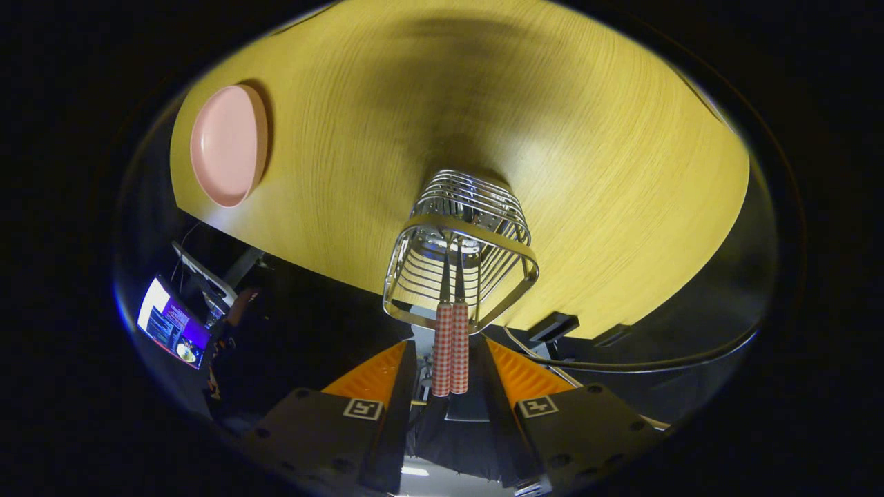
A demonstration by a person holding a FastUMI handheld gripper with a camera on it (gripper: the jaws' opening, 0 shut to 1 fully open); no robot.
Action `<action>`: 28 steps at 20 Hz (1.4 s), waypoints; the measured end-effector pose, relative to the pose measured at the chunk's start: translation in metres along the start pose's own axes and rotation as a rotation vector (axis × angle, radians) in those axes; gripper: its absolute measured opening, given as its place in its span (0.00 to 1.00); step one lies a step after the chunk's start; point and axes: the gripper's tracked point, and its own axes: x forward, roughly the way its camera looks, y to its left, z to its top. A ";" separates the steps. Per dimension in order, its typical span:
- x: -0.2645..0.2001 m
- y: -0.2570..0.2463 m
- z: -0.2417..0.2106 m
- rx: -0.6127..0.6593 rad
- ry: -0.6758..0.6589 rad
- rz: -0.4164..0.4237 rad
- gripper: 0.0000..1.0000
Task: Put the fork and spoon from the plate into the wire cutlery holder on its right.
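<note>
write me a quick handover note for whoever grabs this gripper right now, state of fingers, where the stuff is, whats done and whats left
Gripper: fingers open, either side of the two checked handles, not pressing on them.
Both handles stand side by side in the wire cutlery holder, heads down inside it; which is fork and which is spoon cannot be told.
Pink plate sits bare on the wooden table, off to the left of the holder.
Done: both pieces appear to be in the holder.
Left: probably just back the gripper straight off without knocking the handles.

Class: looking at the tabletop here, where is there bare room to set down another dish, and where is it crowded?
Bare wood lies between the pink plate and the wire cutlery holder, and beyond the holder. It is crowded at the holder, where two checked handles stand between the open gripper's fingers.
</note>
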 end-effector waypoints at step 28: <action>-0.172 0.024 -0.074 0.284 -1.585 0.010 1.00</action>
